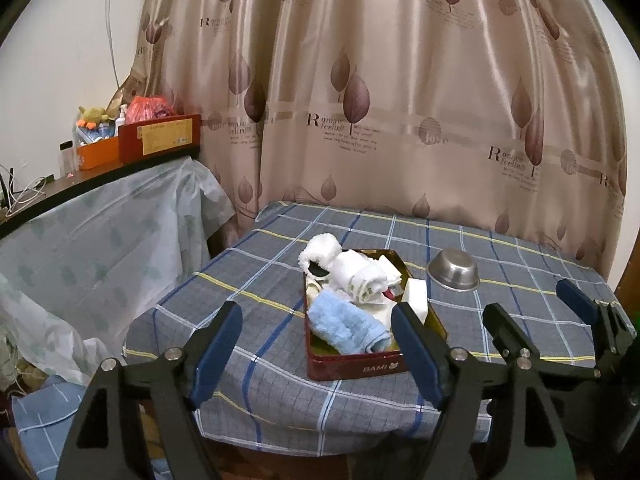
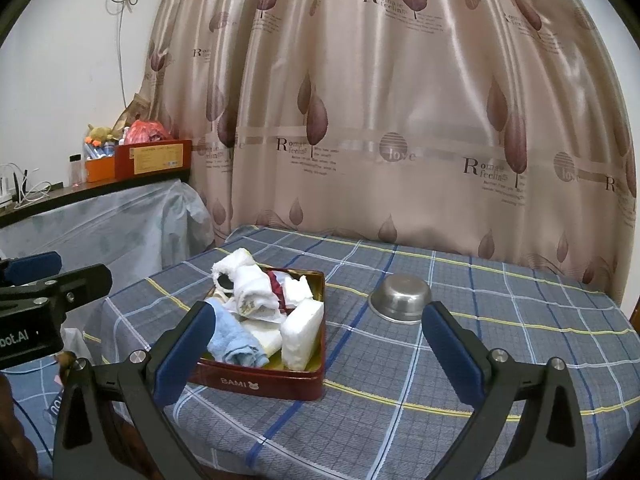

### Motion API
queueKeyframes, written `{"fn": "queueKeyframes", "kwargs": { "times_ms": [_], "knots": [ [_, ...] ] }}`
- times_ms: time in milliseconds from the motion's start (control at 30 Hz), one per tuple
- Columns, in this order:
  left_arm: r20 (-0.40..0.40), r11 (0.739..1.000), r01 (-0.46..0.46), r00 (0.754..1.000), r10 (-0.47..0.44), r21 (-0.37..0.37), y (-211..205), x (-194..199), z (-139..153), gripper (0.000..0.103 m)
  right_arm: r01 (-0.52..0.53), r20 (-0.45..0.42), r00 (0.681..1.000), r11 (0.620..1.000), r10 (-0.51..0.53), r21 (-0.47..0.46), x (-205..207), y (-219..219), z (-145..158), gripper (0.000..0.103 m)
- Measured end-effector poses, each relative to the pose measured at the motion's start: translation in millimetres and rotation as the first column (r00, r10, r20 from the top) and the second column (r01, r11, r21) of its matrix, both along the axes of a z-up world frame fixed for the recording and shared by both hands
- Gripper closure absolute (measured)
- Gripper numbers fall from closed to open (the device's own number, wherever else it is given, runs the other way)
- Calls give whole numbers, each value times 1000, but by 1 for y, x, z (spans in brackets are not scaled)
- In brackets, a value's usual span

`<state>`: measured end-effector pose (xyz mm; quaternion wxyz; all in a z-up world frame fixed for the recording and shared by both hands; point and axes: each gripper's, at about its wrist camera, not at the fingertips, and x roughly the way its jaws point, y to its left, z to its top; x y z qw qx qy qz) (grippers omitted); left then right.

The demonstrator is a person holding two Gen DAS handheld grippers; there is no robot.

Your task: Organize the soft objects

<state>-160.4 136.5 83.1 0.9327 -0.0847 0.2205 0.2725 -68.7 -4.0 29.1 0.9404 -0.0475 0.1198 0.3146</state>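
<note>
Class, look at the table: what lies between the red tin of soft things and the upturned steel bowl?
Nothing: only bare checked tablecloth separates the red tin from the steel bowl. The right wrist view shows it best.

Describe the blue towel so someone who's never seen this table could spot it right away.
On the plaid tablecloth sits a red tin, left of an upturned steel bowl. The blue towel lies rolled at the tin's near left corner. It is the only blue cloth; the rest are white or cream.

A shiny beige satin curtain (image 1: 400, 100) printed with maroon leaves hangs behind the bench (image 1: 500, 320), which wears a grey-blue checked cloth. Left, a white wall (image 1: 52, 60) backs a dark shelf (image 1: 80, 184) draped with translucent plastic sheeting (image 1: 100, 248).
</note>
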Motion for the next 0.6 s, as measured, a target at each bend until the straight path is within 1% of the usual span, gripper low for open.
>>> {"fn": "queueKeyframes", "kwargs": {
  "times_ms": [200,367,467,600],
  "knots": [
    [0,1000,-7,1000,7,3,-2,3,0,23,-1,3,1000,1000,1,0,0,0,0,0],
    [88,999,-38,995,36,25,-5,-6,1,23,0,1,1000,1000,0,2,0,1,-1,0],
    [111,997,-61,992,55,47,-7,-8,-1,23,-3,4,1000,1000,3,3,-1,1,-1,0],
    [71,998,-57,996,54,33,-3,-1,-6,23,0,4,1000,1000,0,-1,-1,2,-1,0]
  ]
}}
